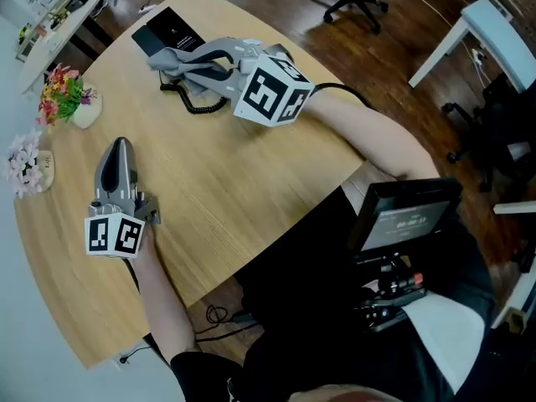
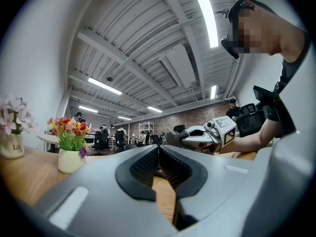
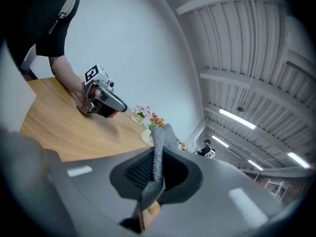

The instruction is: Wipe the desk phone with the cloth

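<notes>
Desk phone [image 1: 170,30] is a flat black slab at the upper left of the head view, with its coiled cord [image 1: 198,105] just below. My right hand-held gripper [image 1: 161,58] covers its lower end, pinching the grey cloth [image 3: 157,168]. Left hand-held gripper [image 1: 117,151] rests on the table [image 1: 251,182], jaws pressed together on nothing. Colourful flower pot [image 1: 84,111] and pink flower pot [image 1: 35,171] are at the left edge.

- Showing pale wood grain across the table [image 1: 251,187], smooth and matt.
- Hanging grey and nubbly, coarse-woven cloth [image 3: 165,136].
- Reading as smooth matt grey plastic on the shells of the left gripper [image 2: 159,151] and right gripper [image 3: 158,154].
- Gripping through ribbed black rubbery pads [image 2: 143,170].
- Catching a faint sheen on the black plastic desk phone [image 1: 170,32].
</notes>
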